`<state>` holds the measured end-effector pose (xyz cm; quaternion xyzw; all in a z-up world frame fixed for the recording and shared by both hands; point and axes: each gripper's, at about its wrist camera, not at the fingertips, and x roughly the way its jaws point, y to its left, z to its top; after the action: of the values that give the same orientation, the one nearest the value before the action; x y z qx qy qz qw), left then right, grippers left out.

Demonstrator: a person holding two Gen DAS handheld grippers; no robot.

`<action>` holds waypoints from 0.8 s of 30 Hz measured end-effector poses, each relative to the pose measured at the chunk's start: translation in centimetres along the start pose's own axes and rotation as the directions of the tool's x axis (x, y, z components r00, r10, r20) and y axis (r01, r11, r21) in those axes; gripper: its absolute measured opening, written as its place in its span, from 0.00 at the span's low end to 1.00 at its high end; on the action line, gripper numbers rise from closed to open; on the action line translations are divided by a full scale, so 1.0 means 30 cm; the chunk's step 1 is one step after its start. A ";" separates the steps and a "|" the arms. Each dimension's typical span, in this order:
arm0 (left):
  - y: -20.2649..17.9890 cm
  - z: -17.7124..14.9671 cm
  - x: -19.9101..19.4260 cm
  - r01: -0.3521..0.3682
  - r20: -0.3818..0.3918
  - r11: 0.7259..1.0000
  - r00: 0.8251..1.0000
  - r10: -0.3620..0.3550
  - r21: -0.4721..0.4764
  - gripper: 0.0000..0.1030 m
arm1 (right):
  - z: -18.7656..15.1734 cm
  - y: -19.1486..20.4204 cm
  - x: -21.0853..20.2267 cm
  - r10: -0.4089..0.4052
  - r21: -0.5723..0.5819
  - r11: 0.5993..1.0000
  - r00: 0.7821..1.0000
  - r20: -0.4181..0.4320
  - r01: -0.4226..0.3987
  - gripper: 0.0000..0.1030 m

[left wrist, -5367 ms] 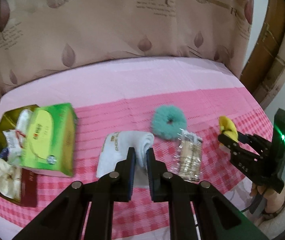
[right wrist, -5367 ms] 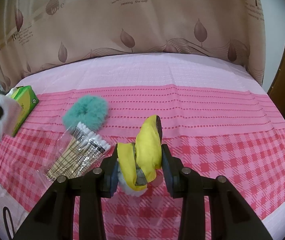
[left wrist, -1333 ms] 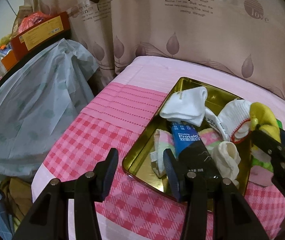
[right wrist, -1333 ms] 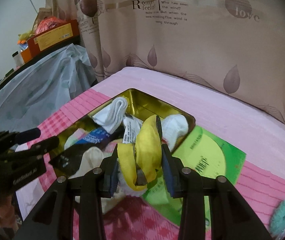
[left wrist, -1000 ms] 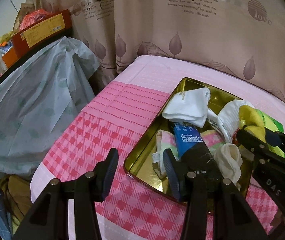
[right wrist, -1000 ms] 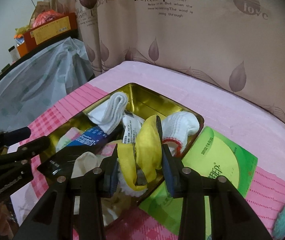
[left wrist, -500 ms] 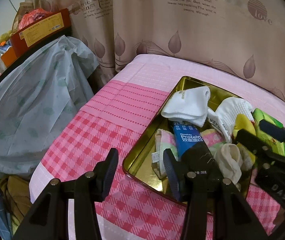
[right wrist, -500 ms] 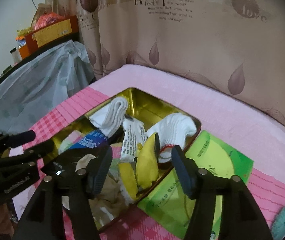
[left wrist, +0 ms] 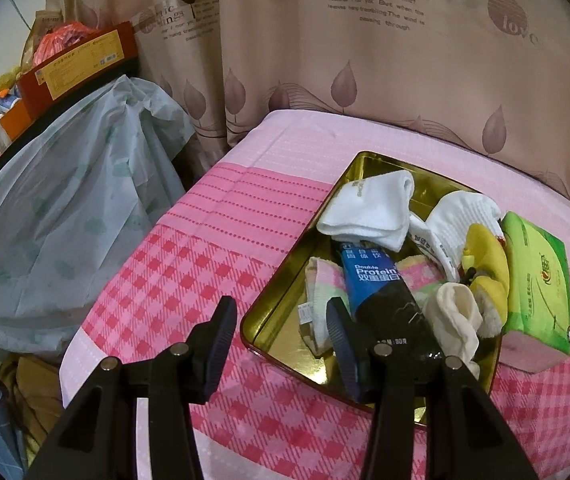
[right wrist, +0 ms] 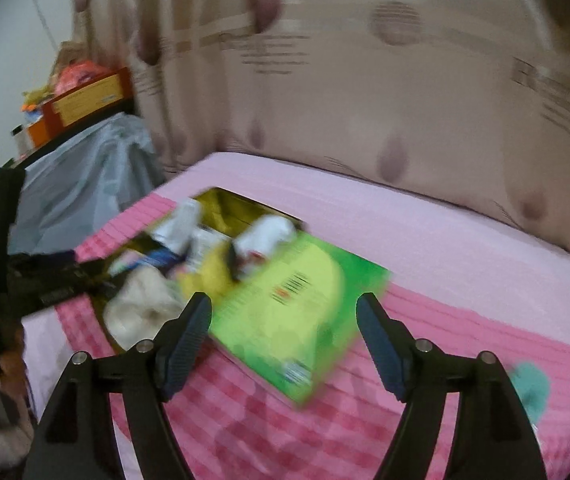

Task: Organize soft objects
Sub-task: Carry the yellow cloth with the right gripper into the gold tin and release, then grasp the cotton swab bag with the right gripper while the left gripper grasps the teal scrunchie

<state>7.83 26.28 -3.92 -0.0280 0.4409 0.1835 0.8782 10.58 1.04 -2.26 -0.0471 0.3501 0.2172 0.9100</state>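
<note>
The left tongs stand wide and hold nothing, above the near corner of the gold tin on the pink-covered tabletop. The right tongs are opening with nothing between the pads; the view is blurred, and below them lies the green tissue pack. The yellow soft piece now lies in the tin, between the white ribbed sock and the tissue pack, near the folded white sock and the cream sock. I judge these things are light and limp (they will fold and sag when lifted), so it is better to pinch a thick bunched part, not a loose edge. A teal fluffy ring waits outside the tin at the right; probably it compresses easily, and one side of the ring is the good place to grip.
</note>
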 end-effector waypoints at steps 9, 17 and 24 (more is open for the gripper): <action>-0.022 -0.011 -0.016 -0.014 0.013 1.000 1.000 0.014 0.025 0.46 | -0.138 -0.383 -0.121 -0.190 0.151 0.969 0.981 -0.046 0.195 0.70; -0.046 -0.020 -0.022 -0.022 0.023 0.998 1.000 0.021 0.055 0.46 | -0.259 -0.628 -0.190 -0.303 0.235 0.917 0.946 -0.116 0.323 0.70; -0.055 -0.024 -0.022 -0.031 0.030 0.997 0.999 0.029 0.065 0.46 | -0.391 -0.651 -0.181 -0.284 0.311 0.884 0.929 -0.236 0.349 0.74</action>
<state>7.49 24.39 -4.04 0.0101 0.4342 0.1824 0.8821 8.12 -21.30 -8.78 0.0376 0.4526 -0.0053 0.8909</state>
